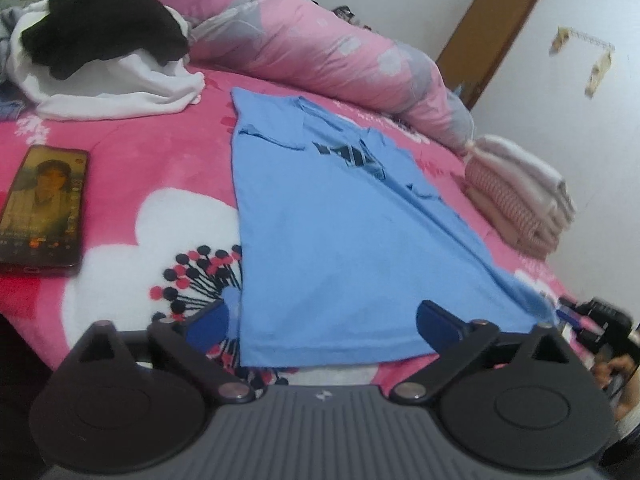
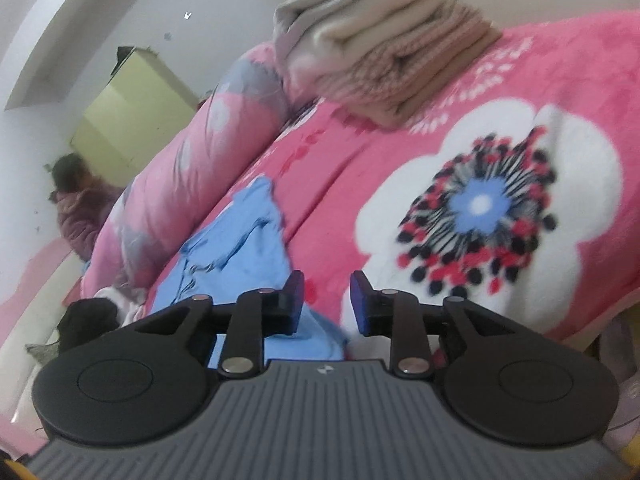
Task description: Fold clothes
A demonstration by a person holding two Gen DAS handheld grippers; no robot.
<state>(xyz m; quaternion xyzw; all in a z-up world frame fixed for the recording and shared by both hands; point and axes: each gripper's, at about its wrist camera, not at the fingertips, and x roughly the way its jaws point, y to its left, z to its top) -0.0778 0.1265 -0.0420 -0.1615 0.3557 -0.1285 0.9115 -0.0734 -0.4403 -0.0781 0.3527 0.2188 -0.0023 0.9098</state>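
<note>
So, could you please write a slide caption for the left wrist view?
Open left tongs at the hem of a flat light-blue T-shirt on a pink floral blanket.

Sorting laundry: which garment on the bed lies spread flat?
The blue shirt, spread before the left tool; the black garment is crumpled, the folded stack finished.

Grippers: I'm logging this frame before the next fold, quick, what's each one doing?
Left gripper: open wide, straddling the hem of the blue shirt, holding nothing.
Right gripper: open, nothing between its fingers.
</note>
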